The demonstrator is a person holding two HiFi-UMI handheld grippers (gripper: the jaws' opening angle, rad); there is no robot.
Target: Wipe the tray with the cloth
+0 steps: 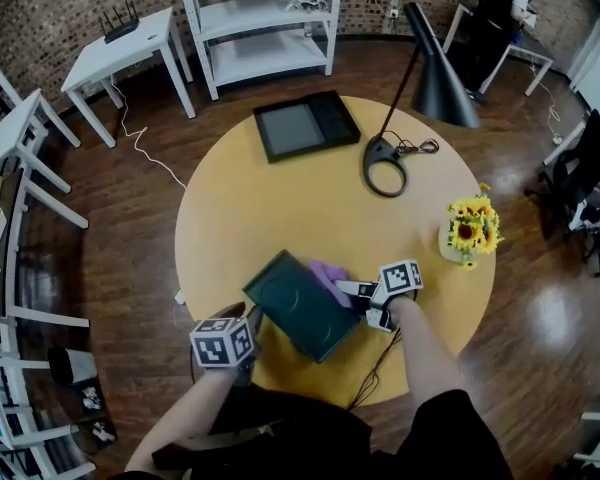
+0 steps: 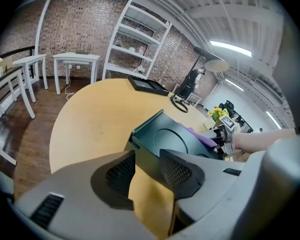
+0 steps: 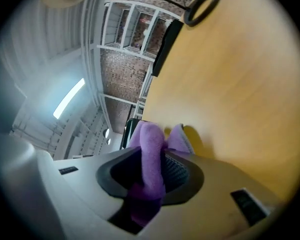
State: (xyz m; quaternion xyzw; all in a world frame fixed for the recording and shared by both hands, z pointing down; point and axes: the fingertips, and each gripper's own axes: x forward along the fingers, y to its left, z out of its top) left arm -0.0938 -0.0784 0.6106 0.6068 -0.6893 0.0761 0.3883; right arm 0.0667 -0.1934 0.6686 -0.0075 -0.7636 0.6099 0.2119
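A dark green tray (image 1: 298,306) sits tilted near the front edge of the round wooden table (image 1: 235,208). My left gripper (image 1: 252,318) is shut on the tray's near left rim. In the left gripper view the rim of the tray (image 2: 172,139) runs between the two pads of that gripper (image 2: 147,166). My right gripper (image 1: 352,290) is shut on a purple cloth (image 1: 328,273), which rests on the tray's far right edge. In the right gripper view the cloth (image 3: 151,144) is bunched between the jaws of the right gripper (image 3: 155,166). The left gripper view also shows the cloth (image 2: 200,135) lying on the tray.
A second black tray (image 1: 305,125) lies at the table's far side. A black lamp (image 1: 435,68) with a ring base (image 1: 385,163) stands at the back right. A vase of sunflowers (image 1: 470,230) is at the right edge. White shelves (image 1: 260,18) and side tables stand beyond.
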